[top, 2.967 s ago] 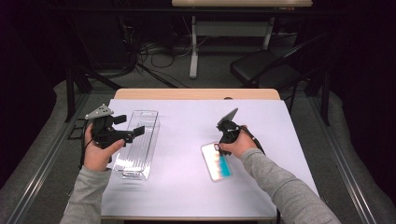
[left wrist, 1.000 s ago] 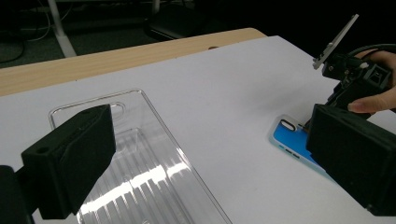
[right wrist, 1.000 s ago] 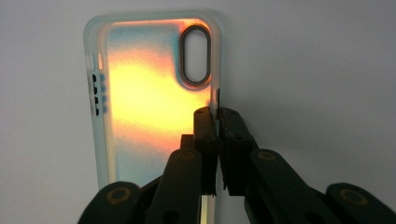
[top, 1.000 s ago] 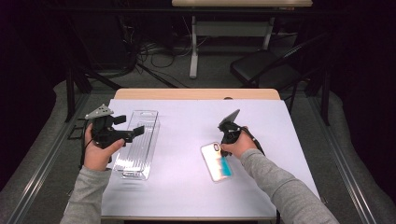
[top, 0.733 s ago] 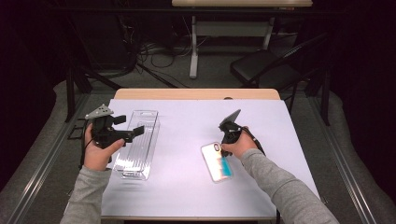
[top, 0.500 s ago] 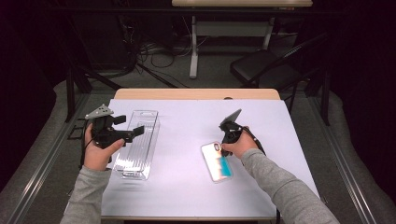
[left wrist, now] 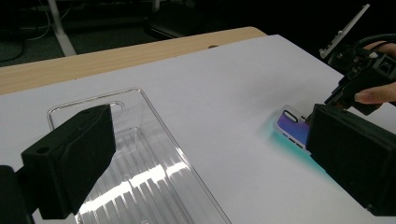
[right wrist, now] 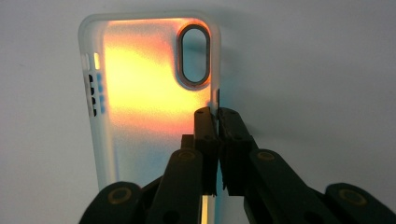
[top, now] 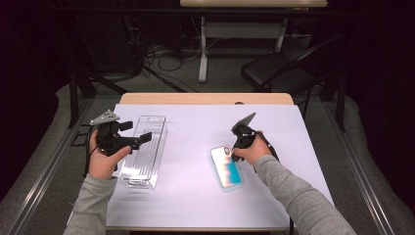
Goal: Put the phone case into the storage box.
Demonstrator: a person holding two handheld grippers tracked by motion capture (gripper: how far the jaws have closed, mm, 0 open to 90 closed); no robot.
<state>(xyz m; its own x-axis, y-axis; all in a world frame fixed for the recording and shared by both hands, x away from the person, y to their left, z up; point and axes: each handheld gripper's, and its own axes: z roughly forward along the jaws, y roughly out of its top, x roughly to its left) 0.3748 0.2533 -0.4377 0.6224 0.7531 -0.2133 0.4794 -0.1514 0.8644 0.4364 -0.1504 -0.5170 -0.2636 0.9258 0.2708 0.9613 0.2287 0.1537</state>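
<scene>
At the near edge of the desk (top: 195, 205), two grey-sleeved forearms come in from below, one on each side. The left hand (top: 103, 161) is raised above the desk's left margin, wrist cocked, with the left gripper (top: 142, 138) held roughly level and pointing right over the clear plastic tray (top: 144, 149). In the left gripper view its two black jaws stand wide apart with nothing between them, the tray lying beneath and between them on the white surface.

The right forearm slants in from the lower right, and the right hand (top: 252, 149) sits low with the right gripper (right wrist: 217, 116) tipped down toward the desk. Its jaws are clenched on the long right-hand rim of the phone case (right wrist: 144, 102), just below the oval camera cutout, as the right gripper view shows: one jaw inside the case, the other outside, with the thin wall pinched between them. The case lies flat on the desk right of centre, well apart from the tray, its back glowing orange in that view and bluish-teal from the high view (top: 226, 166).

Beyond the white surface a strip of bare wood edges the far side of the desk, and past it a dark chair (top: 274, 73) stands on the floor among cables.
</scene>
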